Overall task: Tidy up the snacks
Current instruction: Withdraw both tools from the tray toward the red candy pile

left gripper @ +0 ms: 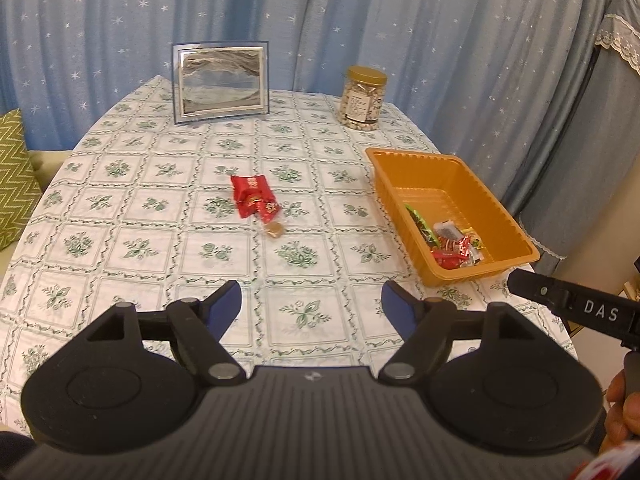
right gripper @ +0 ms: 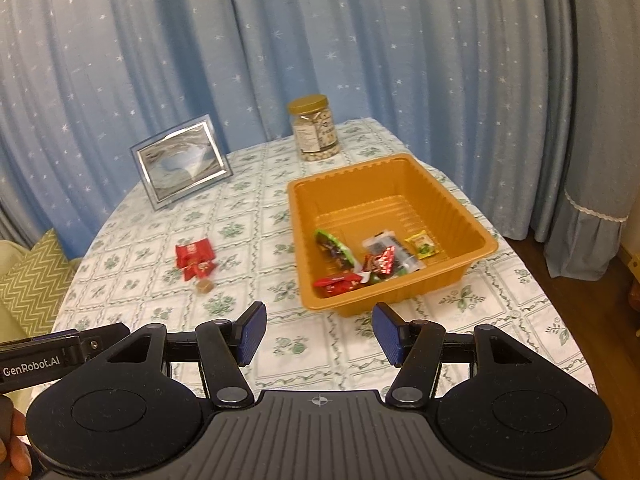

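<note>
Orange tray (right gripper: 472, 258): six snacks | tablecloth (right gripper: 256, 208): three snacks (right gripper: 195, 261)

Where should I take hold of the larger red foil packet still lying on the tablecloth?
Grip the larger red foil packet across its flat middle, coming down from above with the left tongs, which stand open and empty. It lies flat; its near end touches a smaller red sweet, so stay toward the far half.
</note>
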`<state>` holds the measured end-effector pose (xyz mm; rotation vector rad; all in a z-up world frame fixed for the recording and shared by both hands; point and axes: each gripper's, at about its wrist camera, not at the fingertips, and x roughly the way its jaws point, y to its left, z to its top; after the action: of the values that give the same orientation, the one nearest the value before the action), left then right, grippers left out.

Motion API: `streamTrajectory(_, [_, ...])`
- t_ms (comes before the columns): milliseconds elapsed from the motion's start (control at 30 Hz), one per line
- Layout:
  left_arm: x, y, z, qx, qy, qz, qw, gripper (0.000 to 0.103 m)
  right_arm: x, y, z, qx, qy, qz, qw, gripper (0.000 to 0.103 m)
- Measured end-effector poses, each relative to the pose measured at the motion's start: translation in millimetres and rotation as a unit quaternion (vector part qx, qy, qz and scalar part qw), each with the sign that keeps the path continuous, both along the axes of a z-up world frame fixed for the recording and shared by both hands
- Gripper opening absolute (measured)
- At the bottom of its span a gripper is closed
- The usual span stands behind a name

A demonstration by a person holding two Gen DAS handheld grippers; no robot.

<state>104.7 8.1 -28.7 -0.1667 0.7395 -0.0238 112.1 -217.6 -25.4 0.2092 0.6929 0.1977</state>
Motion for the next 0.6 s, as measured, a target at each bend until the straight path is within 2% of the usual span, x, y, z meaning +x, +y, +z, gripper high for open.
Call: streamTrajectory(600, [-5,26,2,-0.005,-0.005,0.027,0.9996,0.079,-1,15,0,-0.008,0.001,0.021,1.000,0.061])
